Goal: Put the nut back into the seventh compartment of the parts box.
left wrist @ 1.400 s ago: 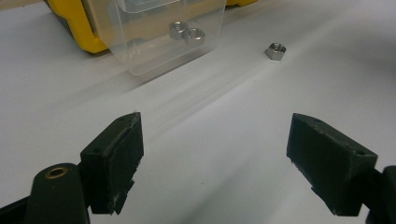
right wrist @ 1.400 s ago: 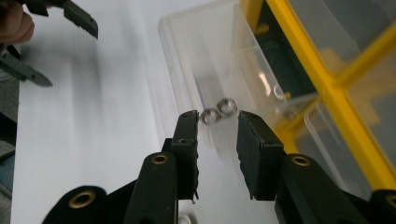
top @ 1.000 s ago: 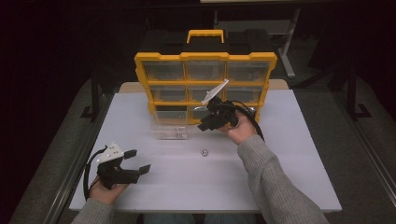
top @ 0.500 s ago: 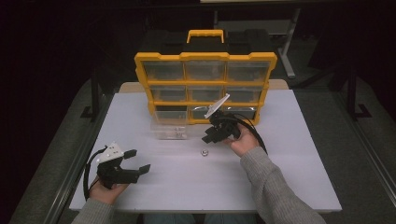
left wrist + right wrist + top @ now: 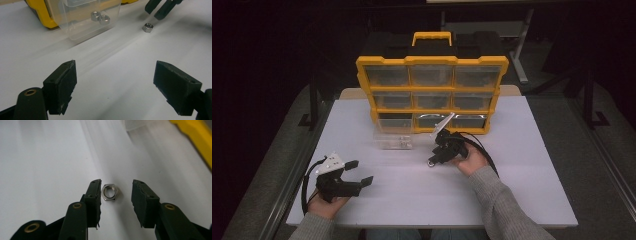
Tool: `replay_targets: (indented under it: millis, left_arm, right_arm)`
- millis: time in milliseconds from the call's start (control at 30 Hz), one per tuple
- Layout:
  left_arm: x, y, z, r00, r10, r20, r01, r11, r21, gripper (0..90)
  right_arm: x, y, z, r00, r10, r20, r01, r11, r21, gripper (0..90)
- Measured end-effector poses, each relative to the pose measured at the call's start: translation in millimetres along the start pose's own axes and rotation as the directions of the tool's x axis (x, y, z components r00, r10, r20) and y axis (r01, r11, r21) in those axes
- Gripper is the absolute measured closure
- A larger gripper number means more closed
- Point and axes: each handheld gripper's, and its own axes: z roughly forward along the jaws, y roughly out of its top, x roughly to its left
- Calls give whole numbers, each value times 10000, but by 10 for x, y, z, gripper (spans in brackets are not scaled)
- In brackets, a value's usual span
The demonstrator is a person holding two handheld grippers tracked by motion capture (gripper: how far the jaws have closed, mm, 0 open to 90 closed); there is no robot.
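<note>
Right gripper point(image 5: 116, 195) straddles the steel nut point(image 5: 110, 192), jaws apart; closing off-centre could flick it away. Left gripper point(image 5: 360, 172) rests near-left, jaws spread.

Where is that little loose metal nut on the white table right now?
The small silver hex nut lies flat on the white table between the right gripper's open jaws, just right of the clear plastic bin.

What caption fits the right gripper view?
Open right gripper straddling a steel hex nut on the white table.
</note>
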Motion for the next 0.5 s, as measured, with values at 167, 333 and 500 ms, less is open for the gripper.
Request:
replay_targets:
  millis: [167, 333, 500]
  left_arm:
    - [2, -2, -6, 10000, -29, 8, 29, 10000, 37, 184]
    - [0, -2, -2, 10000, -30, 5, 30, 10000, 7, 184]
    - [3, -2, -4, 10000, -29, 17, 29, 10000, 37, 184]
  right_arm:
    - [33, -43, 78, 9999, 120, 50, -121, 9998, 152, 548]
    - [58, -56, 139, 10000, 41, 50, -43, 9994, 352, 551]
    - [84, -34, 205, 10000, -48, 49, 46, 9989, 467, 558]
